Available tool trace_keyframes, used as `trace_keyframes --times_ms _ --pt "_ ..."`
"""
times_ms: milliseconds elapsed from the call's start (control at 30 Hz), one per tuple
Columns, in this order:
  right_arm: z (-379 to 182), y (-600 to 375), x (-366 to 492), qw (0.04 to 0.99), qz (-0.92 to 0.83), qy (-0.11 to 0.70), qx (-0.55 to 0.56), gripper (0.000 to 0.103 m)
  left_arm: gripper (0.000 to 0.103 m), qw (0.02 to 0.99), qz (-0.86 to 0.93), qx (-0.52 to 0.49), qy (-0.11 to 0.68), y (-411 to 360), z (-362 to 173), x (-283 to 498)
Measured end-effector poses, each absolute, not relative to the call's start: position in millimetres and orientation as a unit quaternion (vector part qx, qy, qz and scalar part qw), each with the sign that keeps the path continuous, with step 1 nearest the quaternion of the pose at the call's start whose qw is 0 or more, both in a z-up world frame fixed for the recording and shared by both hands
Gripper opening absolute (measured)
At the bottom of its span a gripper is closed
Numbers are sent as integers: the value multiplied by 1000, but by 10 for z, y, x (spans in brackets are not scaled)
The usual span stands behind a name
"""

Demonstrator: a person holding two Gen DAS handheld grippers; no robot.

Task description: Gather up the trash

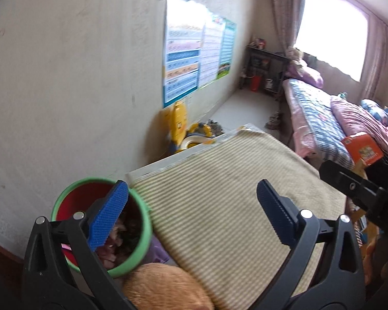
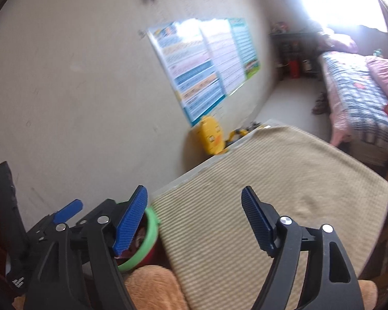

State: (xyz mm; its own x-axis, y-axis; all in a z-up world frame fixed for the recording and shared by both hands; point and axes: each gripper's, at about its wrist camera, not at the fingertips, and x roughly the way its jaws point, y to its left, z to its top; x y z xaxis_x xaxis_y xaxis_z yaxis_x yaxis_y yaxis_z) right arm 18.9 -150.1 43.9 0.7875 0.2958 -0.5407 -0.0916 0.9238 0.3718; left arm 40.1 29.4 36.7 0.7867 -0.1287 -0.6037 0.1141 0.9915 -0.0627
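A red bin with a green rim (image 1: 139,214) stands beside the wall at the left of a striped cloth-covered table (image 1: 219,196). It holds a heap of crumpled wrappers and scraps (image 1: 121,240). My left gripper (image 1: 188,211) is open and empty, its left finger over the bin's mouth. My right gripper (image 2: 194,219) is open and empty above the same table; the bin's green rim (image 2: 147,245) shows behind its left finger. The left gripper's blue fingertip (image 2: 67,213) shows at the right wrist view's lower left.
A furry orange thing (image 1: 163,284) lies just below the bin. A yellow toy (image 1: 178,121) stands by the wall past the table. Posters (image 1: 194,56) hang on the wall. A bed with patterned bedding (image 1: 323,118) is at right, and an orange box (image 1: 362,149) is near it.
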Motion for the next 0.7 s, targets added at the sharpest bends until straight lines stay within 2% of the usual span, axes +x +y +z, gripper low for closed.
trace_keyframes --times_ms 333,600,700 --pt "511 -1966 -117 940 66 277 188 79 98 946 -101 25 306 -309 523 191" --pt "590 -2091 -246 952 34 250 174 89 98 948 -103 29 299 -418 588 108" --pt "583 -2144 -256 952 28 246 178 90 98 948 -103 27 301 -418 599 89"
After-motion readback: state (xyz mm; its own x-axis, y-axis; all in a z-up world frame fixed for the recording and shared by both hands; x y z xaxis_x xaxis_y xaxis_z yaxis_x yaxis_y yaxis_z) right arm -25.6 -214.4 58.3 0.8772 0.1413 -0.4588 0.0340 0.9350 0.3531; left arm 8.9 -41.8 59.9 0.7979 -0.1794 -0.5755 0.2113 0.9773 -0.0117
